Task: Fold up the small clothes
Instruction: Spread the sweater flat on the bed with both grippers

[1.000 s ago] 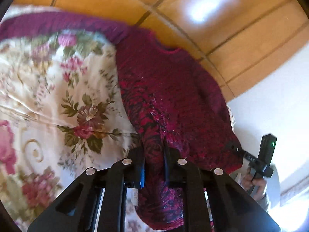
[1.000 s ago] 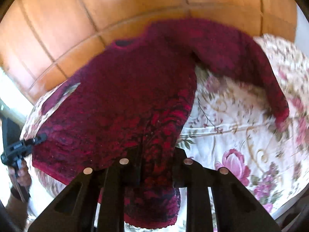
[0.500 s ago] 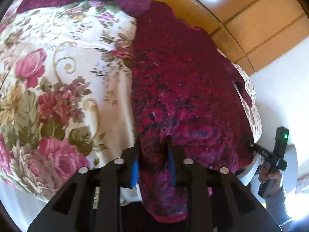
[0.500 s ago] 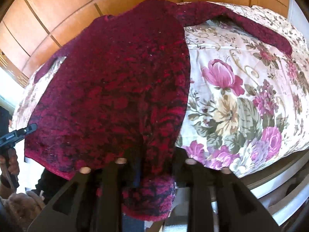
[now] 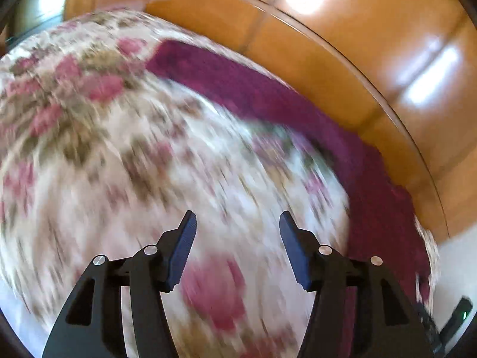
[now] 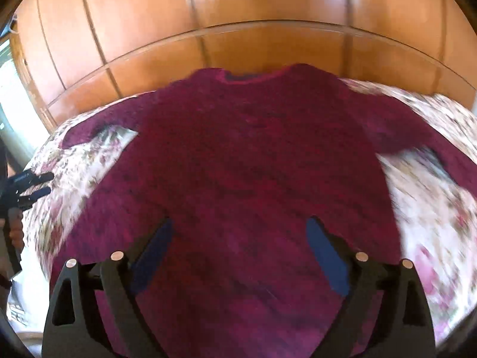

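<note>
Dark red knitted sweater (image 6: pixel 253 179) spread flat on the floral bedspread (image 5: pixel 134 164); left tongs (image 5: pixel 237 247) and right tongs (image 6: pixel 238 253) opening, empty; spreading appears done; next, grasp a sleeve for folding

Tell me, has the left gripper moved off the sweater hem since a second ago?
Yes. The left gripper has let go and swung left: against the wooden headboard, the sweater now sits at the view's right edge, with only flowered bedspread between its opening jaws.
</note>
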Motion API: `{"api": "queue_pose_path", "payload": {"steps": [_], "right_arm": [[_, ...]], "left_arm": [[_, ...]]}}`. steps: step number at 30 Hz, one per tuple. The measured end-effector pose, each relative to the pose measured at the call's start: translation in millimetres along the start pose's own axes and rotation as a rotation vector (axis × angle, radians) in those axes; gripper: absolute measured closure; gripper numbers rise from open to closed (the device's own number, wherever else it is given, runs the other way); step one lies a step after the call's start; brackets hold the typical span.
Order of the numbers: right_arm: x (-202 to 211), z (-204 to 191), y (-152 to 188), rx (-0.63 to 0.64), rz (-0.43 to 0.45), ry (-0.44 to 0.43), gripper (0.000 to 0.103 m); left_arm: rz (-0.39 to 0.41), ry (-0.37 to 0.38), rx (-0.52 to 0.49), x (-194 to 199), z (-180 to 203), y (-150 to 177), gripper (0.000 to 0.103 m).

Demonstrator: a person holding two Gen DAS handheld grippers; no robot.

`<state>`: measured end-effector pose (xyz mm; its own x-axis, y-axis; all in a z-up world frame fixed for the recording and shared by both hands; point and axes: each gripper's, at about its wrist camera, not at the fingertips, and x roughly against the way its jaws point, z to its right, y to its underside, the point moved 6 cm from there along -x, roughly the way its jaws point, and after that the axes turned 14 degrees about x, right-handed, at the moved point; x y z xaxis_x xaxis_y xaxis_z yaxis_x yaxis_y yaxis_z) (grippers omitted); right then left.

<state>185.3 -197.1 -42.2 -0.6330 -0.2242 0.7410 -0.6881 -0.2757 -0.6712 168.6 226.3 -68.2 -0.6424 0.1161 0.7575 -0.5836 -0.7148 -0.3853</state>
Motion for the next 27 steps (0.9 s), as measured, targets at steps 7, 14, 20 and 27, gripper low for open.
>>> {"api": "queue_pose_path", "payload": {"steps": [7,14,20,27], "right_arm": [[-65.3,-11.7,6.5,0.098,-0.040,0.121,0.002],[-68.3,-6.1,8.9,0.079,-0.034,0.111,0.002],[-70.5,-12.4,7.4,0.100,-0.044,0.138,0.002],[-69.5,-12.3,8.0,0.098,-0.039,0.137,0.002]], "left_arm": [[0.057,-0.042,0.199,-51.7,-21.2,-84.8,0.032],[0.085,-0.133,0.235,-97.1,-24.8,-143.4,0.032],[0.080,-0.164,0.228,-117.0,-33.0,-162.4,0.082],[0.235,-0.185,0.145,-68.8,-47.4,-178.2,0.094]]}}
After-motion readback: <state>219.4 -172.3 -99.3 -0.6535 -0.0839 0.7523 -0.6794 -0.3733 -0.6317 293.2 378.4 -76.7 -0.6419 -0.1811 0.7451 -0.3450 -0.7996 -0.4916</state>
